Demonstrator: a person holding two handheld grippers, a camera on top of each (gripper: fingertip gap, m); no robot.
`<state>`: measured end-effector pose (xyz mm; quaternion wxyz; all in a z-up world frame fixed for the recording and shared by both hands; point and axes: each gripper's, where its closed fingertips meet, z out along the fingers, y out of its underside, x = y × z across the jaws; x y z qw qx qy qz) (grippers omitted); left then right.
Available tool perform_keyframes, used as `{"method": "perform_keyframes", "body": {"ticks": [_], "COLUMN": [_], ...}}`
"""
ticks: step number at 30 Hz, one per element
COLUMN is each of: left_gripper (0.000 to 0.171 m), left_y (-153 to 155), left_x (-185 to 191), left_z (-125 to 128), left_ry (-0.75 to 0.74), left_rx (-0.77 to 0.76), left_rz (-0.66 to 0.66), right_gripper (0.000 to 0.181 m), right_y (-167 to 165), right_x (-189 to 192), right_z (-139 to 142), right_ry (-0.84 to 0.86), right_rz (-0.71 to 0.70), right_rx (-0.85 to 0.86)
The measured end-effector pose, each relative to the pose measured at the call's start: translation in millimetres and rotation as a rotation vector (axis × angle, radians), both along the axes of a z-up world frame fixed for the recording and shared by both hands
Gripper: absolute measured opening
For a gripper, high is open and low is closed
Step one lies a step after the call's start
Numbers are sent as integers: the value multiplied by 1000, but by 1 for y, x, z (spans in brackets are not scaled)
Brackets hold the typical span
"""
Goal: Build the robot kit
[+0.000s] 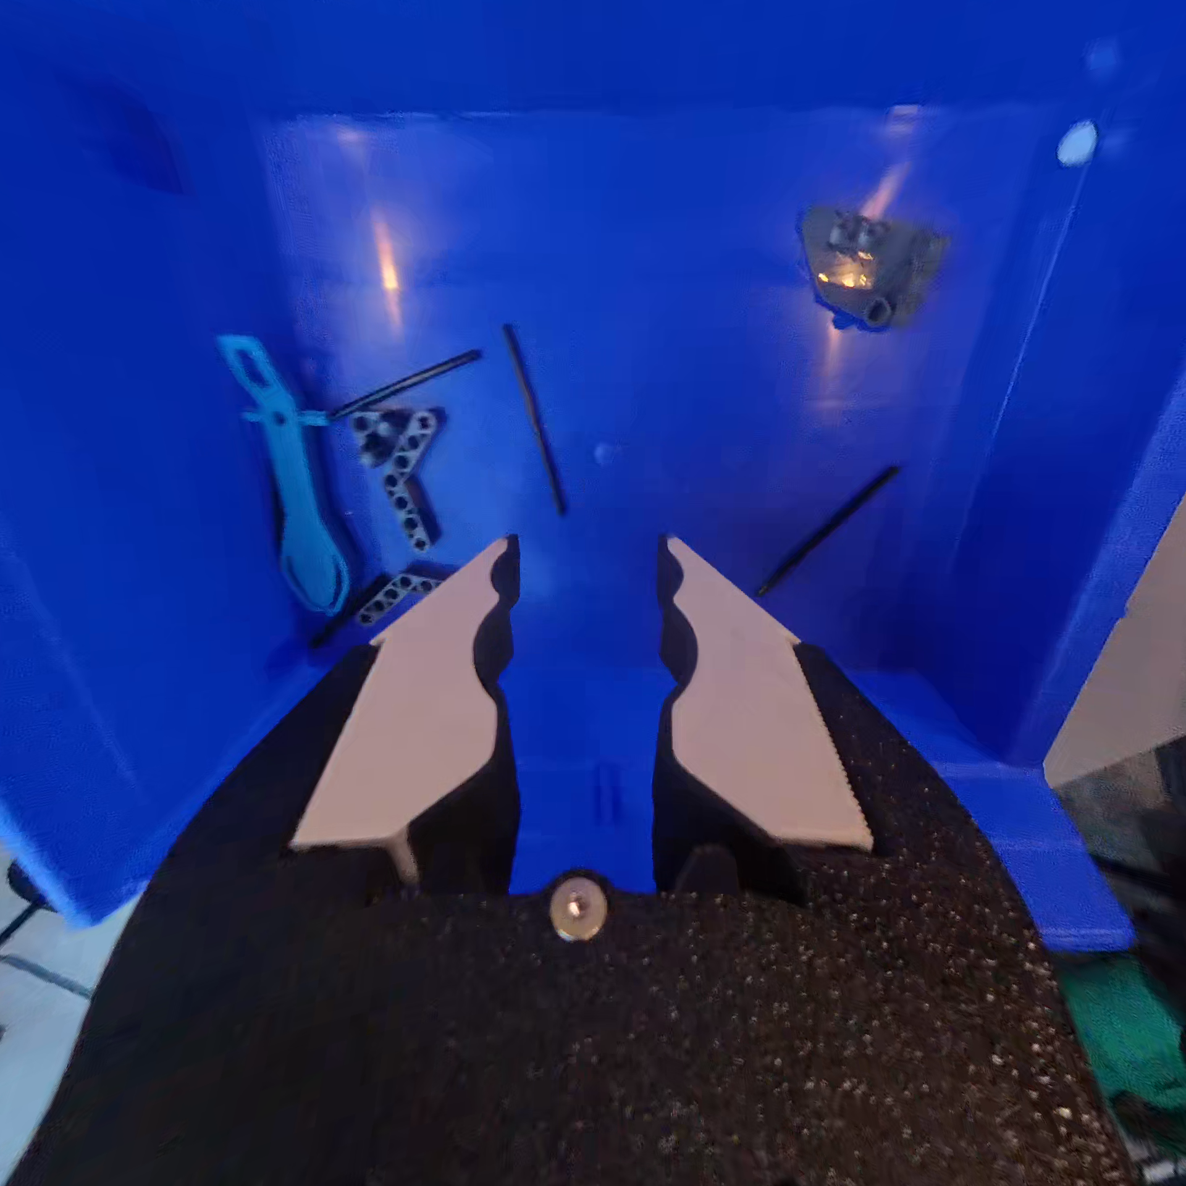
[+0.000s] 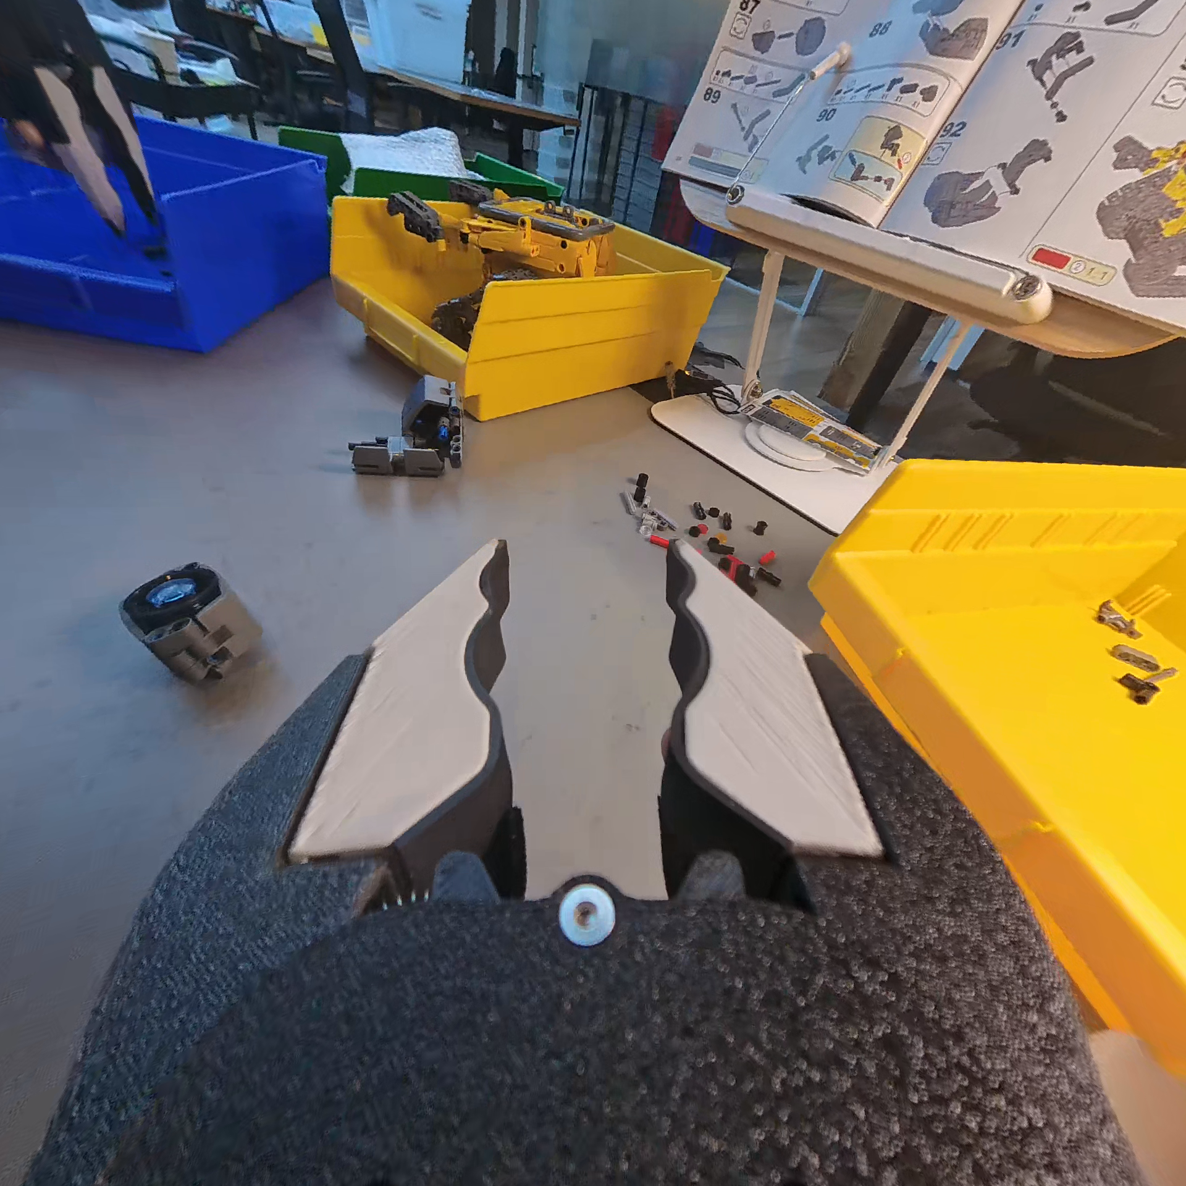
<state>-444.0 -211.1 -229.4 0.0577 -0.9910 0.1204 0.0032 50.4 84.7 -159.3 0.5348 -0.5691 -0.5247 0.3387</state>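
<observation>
Left gripper (image 1: 587, 545) is held half open and empty inside the blue bin (image 1: 642, 192), nearest the thin black rods (image 1: 534, 417) (light, stiff, likely slippery; best pinched mid-length). Right gripper (image 2: 585, 552), half open and empty, hangs over the counter (image 2: 192, 481), near small pegs (image 2: 712, 532).

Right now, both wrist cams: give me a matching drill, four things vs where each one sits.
Things:
1. black rods
2. vehicle model
3. grey motor
4. left gripper

Places:
A. bare table, left of the right gripper
B. far yellow bin
C. floor of the blue bin
D. hanging open inside the blue bin

Pairs: 1-C, 2-B, 3-A, 4-D
</observation>
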Motion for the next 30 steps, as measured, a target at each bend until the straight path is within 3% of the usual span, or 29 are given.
{"method": "perform_keyframes", "body": {"ticks": [3,8,11,12,14,18,20,22,24,27,30], "left_gripper": [42,38,20,0,1,35,43,38,16,16,16], "left_y": [0,13,21,24,31,44,43,43,47,46,48], "left_x": [11,3,-2,-5,1,63,83,91,90,87,89], "left_z": [-13,-26,-30,-28,-22,-15,-20,-29,-30,-20,7], "left_ry": [30,64,73,89,94,-70,-113,-100,-56,-33,-30], "left_rx": [-77,-75,-53,-42,-2,79,57,32,48,69,175], "left_rz": [-115,-143,-157,-164,-188,-311,-347,-367,-376,-358,-324], "right_gripper": [47,47,47,47,47,47,47,47,47,47,47], "right_y": [0,9,12,12,12,12,12,11,9,9,7], "right_x": [3,5,1,0,-3,-8,-11,-11,-10,-5,-2], "right_z": [-7,-16,-19,-19,-22,-25,-25,-23,-21,-16,-8], "right_ry": [-12,-16,-29,-35,-45,-46,-46,-44,-48,-41,-9], "right_rz": [-22,-63,-69,-70,-69,-61,-56,-51,-49,-54,-49], "right_rx": [-16,-53,-54,-51,-47,-51,-49,-42,-30,-12,-9]}}
